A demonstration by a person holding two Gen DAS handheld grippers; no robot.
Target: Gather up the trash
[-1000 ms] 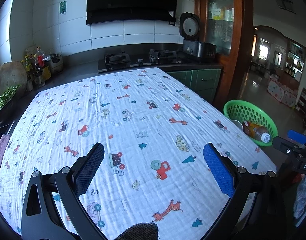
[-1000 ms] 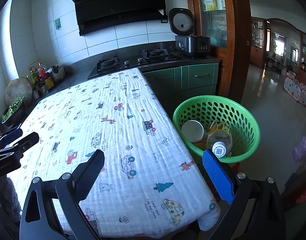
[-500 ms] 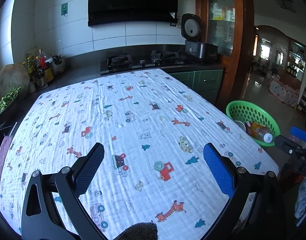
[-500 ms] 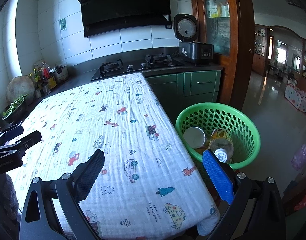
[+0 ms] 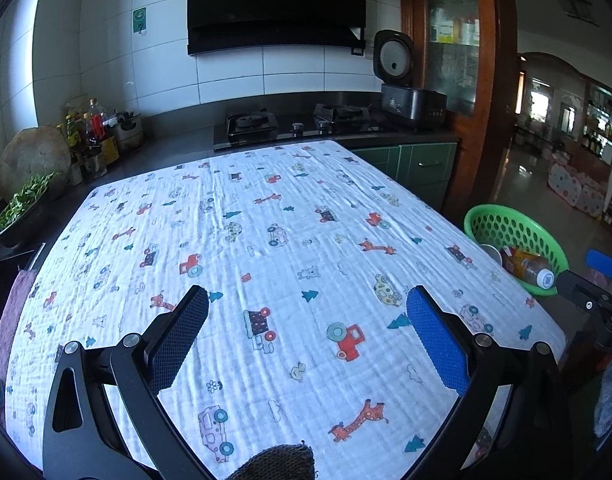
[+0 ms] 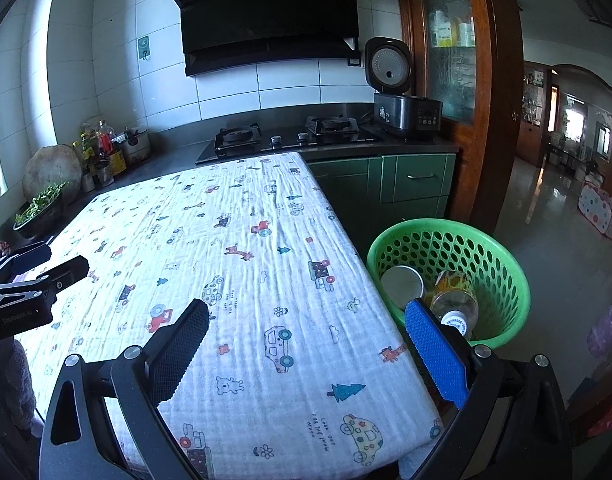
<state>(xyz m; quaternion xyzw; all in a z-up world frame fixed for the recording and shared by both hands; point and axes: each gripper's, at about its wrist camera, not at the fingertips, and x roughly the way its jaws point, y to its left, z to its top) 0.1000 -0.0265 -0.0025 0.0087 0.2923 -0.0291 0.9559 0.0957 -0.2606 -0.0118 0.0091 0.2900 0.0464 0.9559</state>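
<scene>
A green perforated basket [image 6: 502, 256] [image 5: 518, 228] stands on the floor off the table's right edge. Inside it lie a plastic bottle [image 6: 452, 300] [image 5: 526, 266] with a white cap and an orange label, and a white round cup [image 6: 402, 282]. My left gripper [image 5: 306, 304] hovers open over the middle of the printed cloth, nothing between its fingers. Over the table's near right corner my right gripper [image 6: 306, 316] is open and empty too, its blue finger [image 6: 434, 352] just in front of the basket. Each gripper shows at the edge of the other's view.
The table wears a white cloth [image 5: 265, 248] printed with cars and giraffes. Behind it run a dark counter with a gas hob [image 5: 297, 122], a rice cooker [image 5: 406, 88], bottles [image 5: 91, 128] and a bowl of greens [image 5: 19, 208]. A wooden cabinet [image 5: 458, 40] stands at right.
Both grippers have drawn back and risen slightly, so the table and basket look a little farther away. Both stay open and empty.
</scene>
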